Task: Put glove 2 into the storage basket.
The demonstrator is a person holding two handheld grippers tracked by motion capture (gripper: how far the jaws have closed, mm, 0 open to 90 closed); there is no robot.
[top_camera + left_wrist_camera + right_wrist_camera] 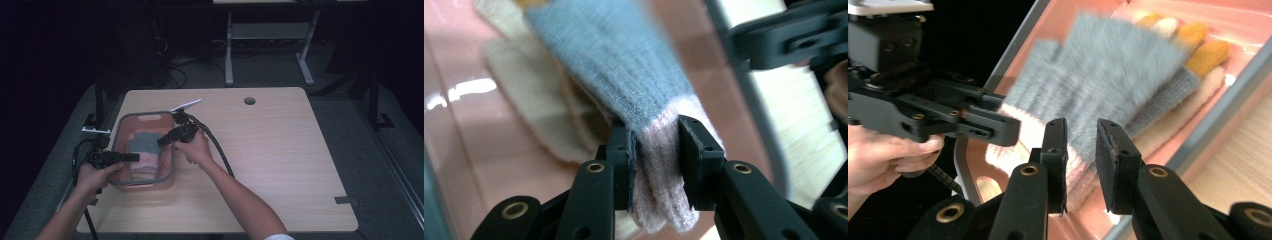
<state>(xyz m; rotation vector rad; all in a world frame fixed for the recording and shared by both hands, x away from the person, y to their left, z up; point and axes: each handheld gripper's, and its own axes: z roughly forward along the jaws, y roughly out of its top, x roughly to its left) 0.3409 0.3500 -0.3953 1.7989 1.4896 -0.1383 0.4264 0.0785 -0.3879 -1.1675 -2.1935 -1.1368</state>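
left gripper (656, 155) clamped on grey glove's (624, 65) pink cuff inside pink bin (131, 186); right gripper (1082, 150) jaws apart, empty. glove not yet lifted clear.

Grey glove (1108, 75) with pink cuff and orange fingertips, in a pink, grey-rimmed tub (150, 115)

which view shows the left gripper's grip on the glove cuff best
The left gripper view: the pink cuff of the grey glove sits pinched between its pads. The right gripper view shows that gripper side-on at the cuff; the high view shows it small.
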